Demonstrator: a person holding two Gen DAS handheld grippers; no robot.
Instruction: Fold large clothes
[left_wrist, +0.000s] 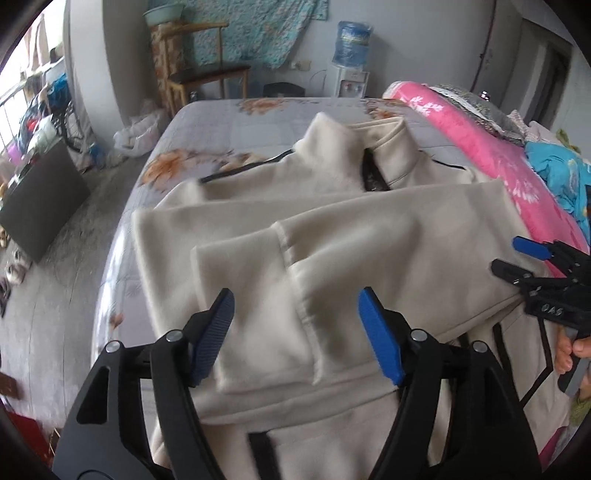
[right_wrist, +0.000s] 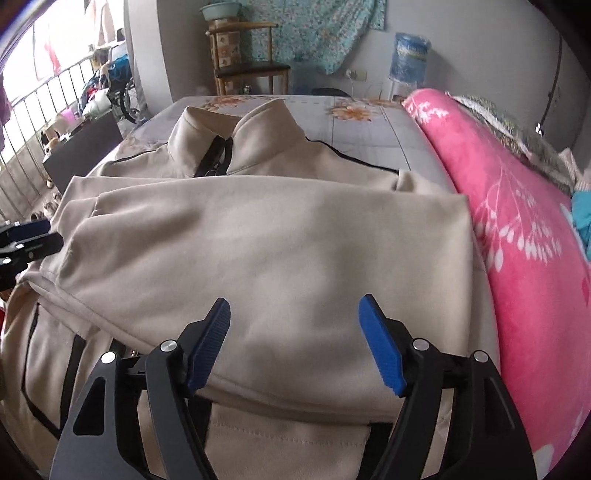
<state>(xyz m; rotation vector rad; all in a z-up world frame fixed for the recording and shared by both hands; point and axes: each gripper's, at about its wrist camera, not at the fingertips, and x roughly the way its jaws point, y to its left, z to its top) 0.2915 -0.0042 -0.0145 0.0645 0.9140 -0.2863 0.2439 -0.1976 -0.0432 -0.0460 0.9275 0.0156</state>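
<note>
Tongs of both hands, left (left_wrist: 295, 314) and right (right_wrist: 294, 321), tilt downward, spread wide and empty, above the beige jacket (right_wrist: 258, 240).

Jacket hem (right_wrist: 295, 450) hidden behind gripper arms; sleeve cuffs (left_wrist: 236, 266) blurred; pink blanket (right_wrist: 535, 295) cut off at right edge.

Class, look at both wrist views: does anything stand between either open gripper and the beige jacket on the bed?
Nothing visible does. The left gripper and right gripper both hang open directly over the beige jacket, whose sleeves are folded across it.
</note>
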